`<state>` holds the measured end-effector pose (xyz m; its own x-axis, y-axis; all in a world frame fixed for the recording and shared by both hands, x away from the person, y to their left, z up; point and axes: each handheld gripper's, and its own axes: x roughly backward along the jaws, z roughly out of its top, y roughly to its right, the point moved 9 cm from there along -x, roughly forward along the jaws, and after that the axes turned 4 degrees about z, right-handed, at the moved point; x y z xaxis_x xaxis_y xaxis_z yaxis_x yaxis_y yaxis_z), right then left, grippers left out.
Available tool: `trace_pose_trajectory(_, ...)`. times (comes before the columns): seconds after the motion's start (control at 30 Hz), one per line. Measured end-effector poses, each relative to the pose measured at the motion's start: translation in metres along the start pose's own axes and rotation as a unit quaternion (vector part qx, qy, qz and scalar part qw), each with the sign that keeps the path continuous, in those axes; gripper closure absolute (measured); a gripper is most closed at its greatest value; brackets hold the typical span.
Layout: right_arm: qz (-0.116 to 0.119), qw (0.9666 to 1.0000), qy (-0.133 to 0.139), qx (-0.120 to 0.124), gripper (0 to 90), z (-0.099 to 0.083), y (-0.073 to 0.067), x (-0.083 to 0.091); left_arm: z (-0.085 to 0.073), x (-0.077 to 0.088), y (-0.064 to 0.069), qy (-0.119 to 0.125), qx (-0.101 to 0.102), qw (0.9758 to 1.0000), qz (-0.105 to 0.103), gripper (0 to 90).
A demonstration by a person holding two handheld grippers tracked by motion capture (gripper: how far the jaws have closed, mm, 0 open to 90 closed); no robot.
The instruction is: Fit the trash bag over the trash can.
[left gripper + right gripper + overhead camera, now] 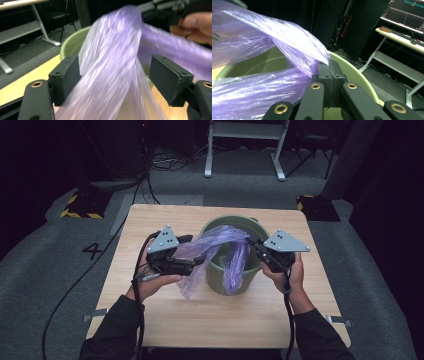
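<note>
Count: one purple plastic bag [220,251], one green bucket [216,280], two claws, one wooden table [150,320].
Left claw [192,262]: at the bucket's left side; in the left gripper view its jaws stand wide apart with the bag running up between them, the left pad against the film, the right pad clear of it, so nothing is pinched.
Bag, place: stretched across the bucket's mouth from one claw to the other, one end hanging down the bucket's front, a loose flap trailing onto the table by the left hand [152,285].
Bag, look: thin, see-through, pale violet, finely creased and glossy; blurred in the left gripper view.
Right claw [329,75]: over the bucket's right rim, jaws pressed together on a corner of the bag.
Around: a black cable [75,285] trails off the table's left edge; grey floor, a white frame [245,145] behind.
</note>
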<state>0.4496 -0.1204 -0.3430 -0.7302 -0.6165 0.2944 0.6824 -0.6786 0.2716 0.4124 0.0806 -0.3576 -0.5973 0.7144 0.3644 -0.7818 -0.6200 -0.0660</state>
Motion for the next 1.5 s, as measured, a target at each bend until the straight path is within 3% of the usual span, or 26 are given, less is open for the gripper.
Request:
trace_pose_trajectory(0.13,-0.011,0.9999,0.004,-0.002,90.0,0.004,0.007,0.001,-0.020,0.005,-0.004,-0.021,0.003,0.9998,0.005,27.2)
trace_pose_trajectory(0.17,-0.015,0.9999,0.007,0.001,90.0,0.008,0.009,0.001,-0.030,0.004,-0.007,-0.029,0.004,0.9996,0.003,38.7)
trace_pose_trajectory(0.23,-0.017,0.9998,0.008,0.003,90.0,0.010,0.010,0.001,-0.033,0.004,-0.008,-0.032,0.003,0.9995,0.002,47.8)
trace_pose_trajectory(0.27,-0.027,0.9995,0.009,0.016,90.0,0.014,0.012,0.000,-0.038,0.003,-0.008,-0.032,-0.010,0.9994,0.003,56.5)
trace_pose_trajectory(0.43,-0.037,0.9990,0.007,0.024,90.0,0.019,0.018,-0.007,-0.041,-0.001,-0.008,-0.035,-0.029,0.9988,0.015,78.2)
trace_pose_trajectory(0.53,-0.035,0.9990,0.017,0.021,87.0,0.022,0.020,-0.010,-0.041,-0.002,-0.007,-0.032,-0.034,0.9987,0.019,86.4)
trace_pose_trajectory(0.63,-0.039,0.9988,0.018,0.022,77.3,0.023,0.023,-0.012,-0.042,-0.004,-0.006,-0.032,-0.035,0.9987,0.019,88.2)
trace_pose_trajectory(0.77,-0.025,0.9996,0.014,0.009,65.4,0.018,0.023,-0.013,-0.045,-0.008,-0.004,-0.035,-0.036,0.9986,0.017,88.6)
trace_pose_trajectory(0.83,-0.017,0.9997,0.010,-0.010,54.8,0.016,0.023,-0.011,-0.047,-0.009,-0.003,-0.036,-0.033,0.9987,0.015,88.8)
trace_pose_trajectory(0.87,-0.017,0.9997,0.010,-0.010,54.8,0.016,0.023,-0.011,-0.047,-0.009,-0.003,-0.036,-0.033,0.9987,0.015,88.8)
trace_pose_trajectory(0.9,-0.001,0.9997,0.011,-0.023,47.6,0.015,0.022,-0.008,-0.047,-0.010,-0.003,-0.036,-0.033,0.9987,0.016,88.9)
trace_pose_trajectory(1.07,0.028,0.9991,0.001,-0.031,38.7,0.011,0.013,0.007,-0.049,-0.010,-0.003,-0.035,-0.031,0.9988,0.015,89.0)
trace_pose_trajectory(1.2,0.047,0.9982,0.008,-0.038,33.9,0.010,0.005,0.024,-0.050,-0.011,-0.002,-0.037,-0.032,0.9987,0.015,89.1)
trace_pose_trajectory(1.3,0.046,0.9985,0.003,-0.030,31.3,0.010,0.003,0.030,-0.050,-0.012,-0.001,-0.039,-0.032,0.9986,0.016,89.1)
trace_pose_trajectory(1.4,0.059,0.9971,0.011,-0.046,30.5,0.012,0.001,0.039,-0.050,-0.012,-0.002,-0.036,-0.031,0.9987,0.015,89.1)
trace_pose_trajectory(1.5,0.088,0.9954,0.004,-0.037,29.5,0.010,-0.017,0.044,-0.050,-0.012,-0.002,-0.035,-0.030,0.9989,0.014,89.1)
